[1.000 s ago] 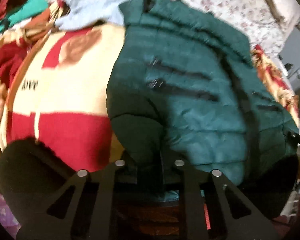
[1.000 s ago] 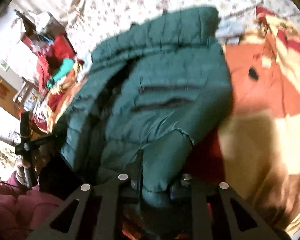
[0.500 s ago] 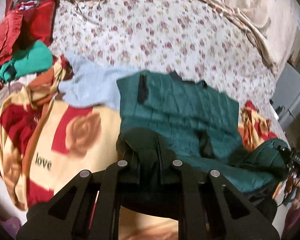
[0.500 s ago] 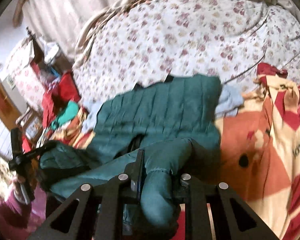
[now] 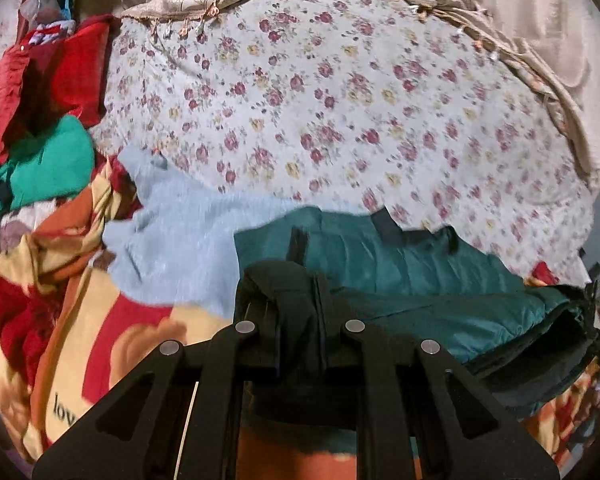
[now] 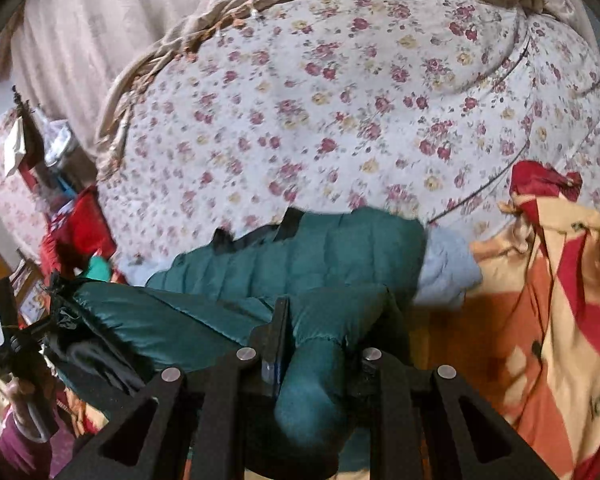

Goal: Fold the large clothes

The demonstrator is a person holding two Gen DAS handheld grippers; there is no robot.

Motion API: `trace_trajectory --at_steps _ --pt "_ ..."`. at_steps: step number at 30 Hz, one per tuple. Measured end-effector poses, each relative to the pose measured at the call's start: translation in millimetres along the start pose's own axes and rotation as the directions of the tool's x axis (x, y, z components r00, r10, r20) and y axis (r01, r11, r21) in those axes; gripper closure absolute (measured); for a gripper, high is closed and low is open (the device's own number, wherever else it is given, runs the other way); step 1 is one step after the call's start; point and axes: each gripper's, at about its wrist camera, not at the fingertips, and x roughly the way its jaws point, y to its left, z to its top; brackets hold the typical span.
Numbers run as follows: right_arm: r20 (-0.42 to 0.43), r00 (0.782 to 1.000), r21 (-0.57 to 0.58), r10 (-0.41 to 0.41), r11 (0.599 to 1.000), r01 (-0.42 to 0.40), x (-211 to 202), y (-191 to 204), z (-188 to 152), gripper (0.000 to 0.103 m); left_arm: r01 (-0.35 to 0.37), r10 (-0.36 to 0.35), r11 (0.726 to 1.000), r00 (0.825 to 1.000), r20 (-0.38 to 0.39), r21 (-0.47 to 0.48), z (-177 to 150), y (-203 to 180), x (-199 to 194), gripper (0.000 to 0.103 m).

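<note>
Left wrist view: left hand-held gripper (image 5: pixel 296 312) and right hand-held gripper (image 6: pixel 312 340) both clamped on dark green quilted puffer jacket (image 5: pixel 400 264), lowered since a second ago onto red-and-cream fleece blanket (image 5: pixel 100 340) on bed, hem edge doubled over, first fold nearly laid.

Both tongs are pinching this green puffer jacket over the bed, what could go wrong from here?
1. The right tongs pinch only a bunched bit of the green puffer jacket; the slick fabric may slip out.
2. The jacket lies across the light blue garment, so pulling may drag it along.
3. The left tongs grip a dark folded edge, so the fold could come out uneven.
</note>
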Motion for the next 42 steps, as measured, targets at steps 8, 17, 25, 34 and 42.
trace_trajectory --at_steps 8,17,25,34,42 --pt "-0.031 0.997 0.034 -0.070 0.997 0.071 71 -18 35 0.086 -0.092 0.093 0.996 0.995 -0.025 0.008 28 -13 72 0.091" --pt "-0.055 0.993 0.102 -0.100 0.989 0.105 138 -45 31 0.085 -0.210 0.216 0.975 0.973 -0.085 0.071 17 -24 146 0.090" --pt "0.053 0.996 0.058 -0.077 0.996 0.074 80 -19 33 0.028 -0.229 0.234 0.971 0.969 -0.081 0.067 11 -29 161 0.089" --pt "-0.021 0.999 -0.278 0.027 0.960 -0.032 79 83 12 0.028 -0.233 0.238 0.970 0.968 -0.077 0.066 11 -30 163 0.088" --pt "-0.113 0.989 -0.405 -0.099 0.913 0.045 192 126 8 0.027 -0.146 0.150 0.988 0.983 -0.106 0.047 19 -22 152 0.072"
